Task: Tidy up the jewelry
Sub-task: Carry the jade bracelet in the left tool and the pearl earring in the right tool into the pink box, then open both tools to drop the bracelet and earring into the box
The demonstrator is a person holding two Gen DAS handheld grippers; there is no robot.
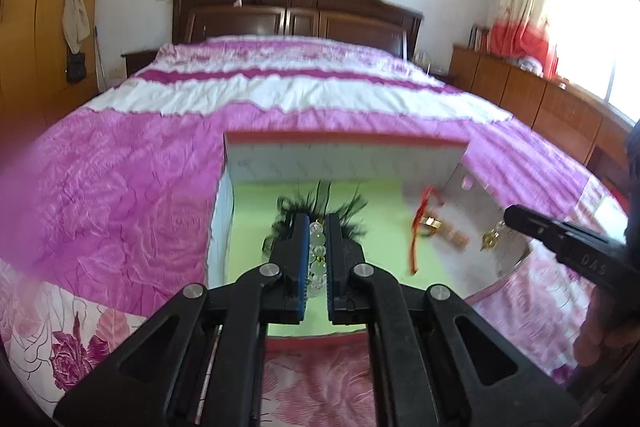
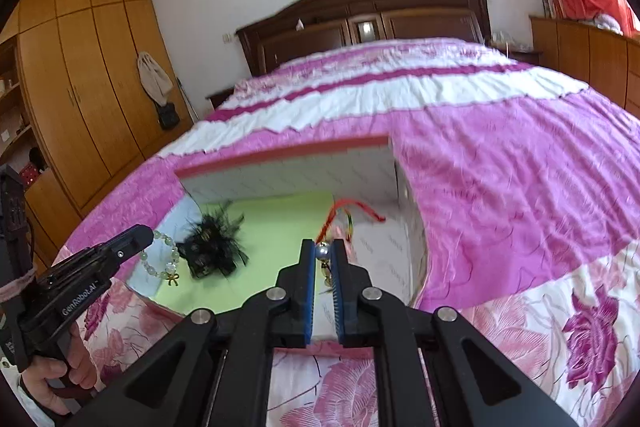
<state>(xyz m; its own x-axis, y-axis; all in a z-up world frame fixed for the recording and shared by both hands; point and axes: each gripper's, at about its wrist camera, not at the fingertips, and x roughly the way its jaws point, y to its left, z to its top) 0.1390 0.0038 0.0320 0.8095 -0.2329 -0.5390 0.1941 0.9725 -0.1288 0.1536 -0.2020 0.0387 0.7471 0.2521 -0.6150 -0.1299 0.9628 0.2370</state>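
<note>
The left gripper (image 1: 318, 227) was clamped on a bracelet of pale glassy beads (image 1: 317, 251), which hung between its blue pads above the green floor of an open box (image 1: 344, 157). In the right wrist view the same bracelet (image 2: 160, 255) dangled from the left gripper's (image 2: 138, 239) tip at the box's left edge, a small gold bow at its bottom. Just beyond the left jaws lay a black feathered ornament (image 1: 352, 211). The right gripper (image 2: 323, 247) was closed on a small silvery bead with gold pieces hanging under it (image 2: 322, 251), over the box's white right-hand part. Ahead of its tips lay a red cord (image 2: 340, 215). The box sat on a pink floral bedspread (image 2: 520, 187).
</note>
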